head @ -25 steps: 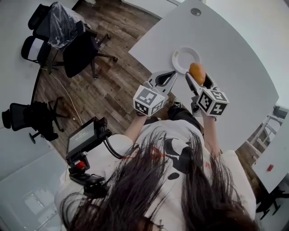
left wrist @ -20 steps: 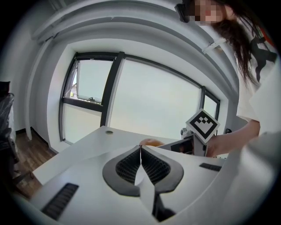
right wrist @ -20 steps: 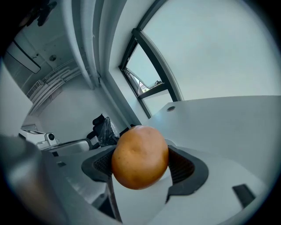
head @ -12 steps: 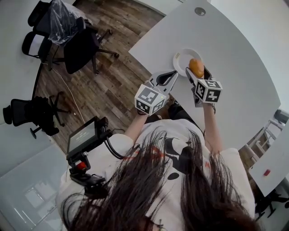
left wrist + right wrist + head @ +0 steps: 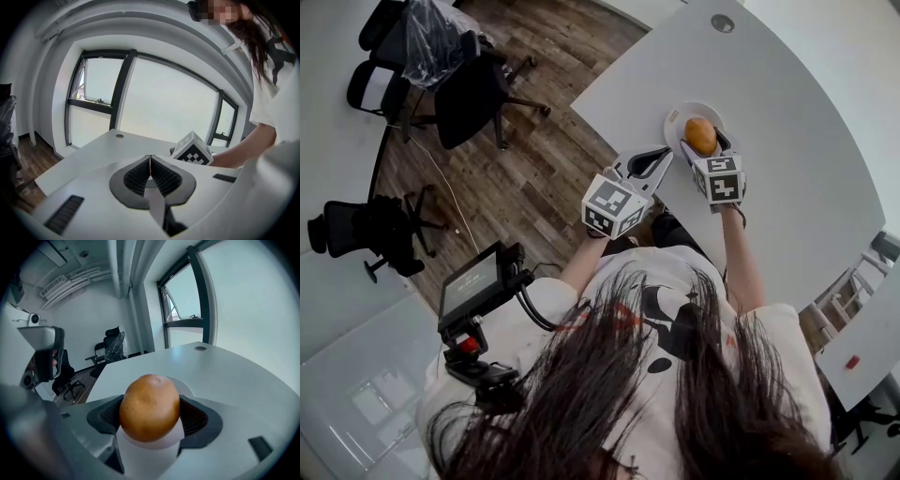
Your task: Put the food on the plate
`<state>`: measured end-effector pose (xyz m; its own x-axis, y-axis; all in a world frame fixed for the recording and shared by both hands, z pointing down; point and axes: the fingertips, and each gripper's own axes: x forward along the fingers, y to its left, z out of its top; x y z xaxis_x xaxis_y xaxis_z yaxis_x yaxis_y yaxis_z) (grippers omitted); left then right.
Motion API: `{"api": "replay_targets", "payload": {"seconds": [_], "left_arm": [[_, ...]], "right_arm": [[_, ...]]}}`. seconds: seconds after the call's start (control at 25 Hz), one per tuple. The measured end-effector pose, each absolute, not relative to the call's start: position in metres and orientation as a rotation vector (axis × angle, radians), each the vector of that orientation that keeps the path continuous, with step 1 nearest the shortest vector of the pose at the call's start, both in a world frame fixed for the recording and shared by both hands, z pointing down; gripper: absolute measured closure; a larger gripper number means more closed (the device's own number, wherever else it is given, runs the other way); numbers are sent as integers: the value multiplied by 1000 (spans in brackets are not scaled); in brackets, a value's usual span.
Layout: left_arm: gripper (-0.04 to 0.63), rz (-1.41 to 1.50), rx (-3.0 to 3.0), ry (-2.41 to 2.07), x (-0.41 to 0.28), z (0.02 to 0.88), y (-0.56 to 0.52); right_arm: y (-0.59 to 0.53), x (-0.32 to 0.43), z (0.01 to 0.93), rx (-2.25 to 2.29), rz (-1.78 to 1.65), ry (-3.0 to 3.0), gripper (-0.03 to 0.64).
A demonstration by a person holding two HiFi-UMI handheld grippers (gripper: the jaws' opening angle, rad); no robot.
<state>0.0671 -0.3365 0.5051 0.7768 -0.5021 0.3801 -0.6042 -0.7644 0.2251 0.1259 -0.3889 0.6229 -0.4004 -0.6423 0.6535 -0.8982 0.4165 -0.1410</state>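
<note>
My right gripper (image 5: 702,142) is shut on a round orange-brown bun (image 5: 701,135) and holds it over the white plate (image 5: 677,118) on the grey table (image 5: 787,122). In the right gripper view the bun (image 5: 150,407) fills the gap between the two dark pads (image 5: 192,418), with the plate's rim (image 5: 183,386) just behind it. My left gripper (image 5: 652,161) hangs at the table's near edge, left of the plate, shut on nothing. From the left gripper view, its jaws (image 5: 150,161) meet in a thin line, and the right gripper's marker cube (image 5: 192,150) shows beyond.
Dark office chairs (image 5: 469,89) stand on the wood floor (image 5: 525,159) left of the table. A round cable port (image 5: 723,22) sits at the table's far side. A small screen rig (image 5: 478,281) hangs at the person's left shoulder. Big windows (image 5: 154,98) lie beyond the table.
My right gripper has carried the bun forward and to the left, from beside the plate to over it. The left gripper has barely moved.
</note>
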Motion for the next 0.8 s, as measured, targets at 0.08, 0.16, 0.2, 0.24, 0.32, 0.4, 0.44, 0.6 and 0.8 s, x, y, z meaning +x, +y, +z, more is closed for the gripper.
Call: {"api": "replay_targets", "payload": {"seconds": [0.08,0.16,0.2,0.24,0.32,0.4,0.44,0.6,0.8], "left_arm": [[589,429,2632,-854,64,506,-338],[589,429,2627,-865,58,507,-339],[589,427,2624,-871,55,507,-340],[589,425,2620,-877,53,507,-340],[589,422,2617,-885,50,507,-339],[589,424,2619,-886,50,508,-337],[589,425,2622,-886,50,508,-336],[589,421,2627,-901,40,503,-333],[589,414,2629,-919,32,499,-329]], "right_arm": [[-389,127,629,1293,642,-2144,255],[-389,126,634,1288,634,-2133,255],[-389,126,635,1290,639,-2133,255],[-388,125,636,1293,651,-2133,255],[-387,125,638,1295,689,-2131,253],[-387,126,642,1293,709,-2126,253],[-387,127,643,1295,709,-2123,253],[-386,124,637,1331,735,-2120,253],[-386,126,618,1415,772,-2149,253]]}}
